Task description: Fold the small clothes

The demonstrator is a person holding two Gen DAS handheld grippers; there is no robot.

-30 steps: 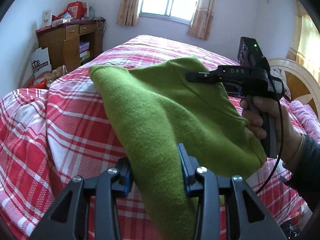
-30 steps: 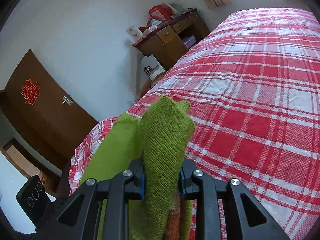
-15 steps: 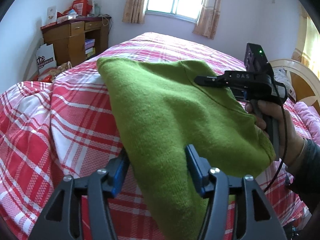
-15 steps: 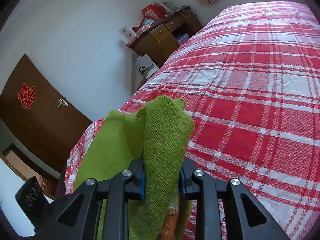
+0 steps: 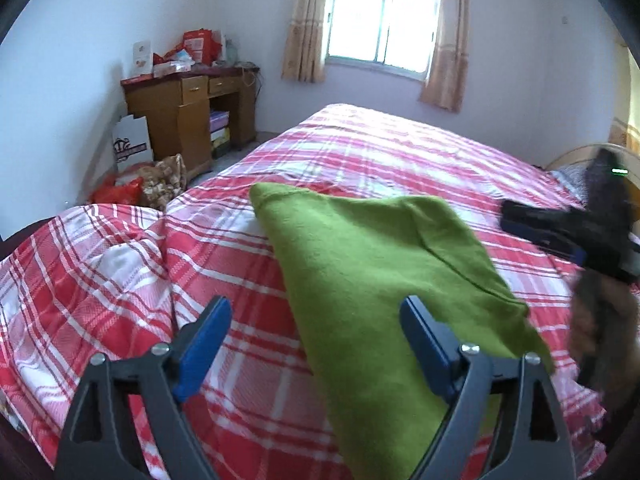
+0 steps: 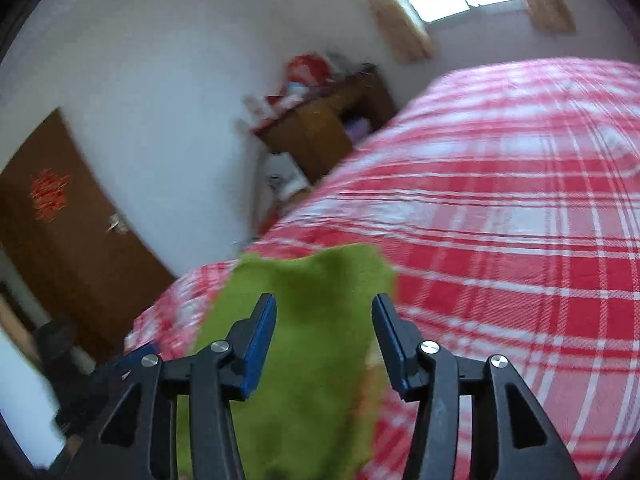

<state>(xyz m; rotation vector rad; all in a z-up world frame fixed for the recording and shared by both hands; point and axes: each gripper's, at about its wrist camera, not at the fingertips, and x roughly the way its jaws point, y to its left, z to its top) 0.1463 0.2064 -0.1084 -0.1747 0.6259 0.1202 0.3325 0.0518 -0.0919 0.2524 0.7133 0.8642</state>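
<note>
A folded green knit garment (image 5: 372,276) lies on the red plaid bed (image 5: 224,248). My left gripper (image 5: 316,340) is open, its jaws wide apart just above the garment's near edge, holding nothing. My right gripper (image 6: 324,320) is open too, with the green garment (image 6: 304,344) lying below and between its jaws. In the left wrist view the right gripper (image 5: 560,228) hovers to the right of the garment, clear of it. The right wrist view is blurred.
A wooden desk (image 5: 188,108) with clutter stands by the left wall, with bags on the floor (image 5: 140,184) beside it. A curtained window (image 5: 384,28) is at the back. A brown door (image 6: 68,248) shows in the right wrist view. A headboard (image 5: 580,156) is at the right.
Both grippers have opened and let go of the green garment, which has dropped flat onto the bed. The right gripper has pulled away to the right.
</note>
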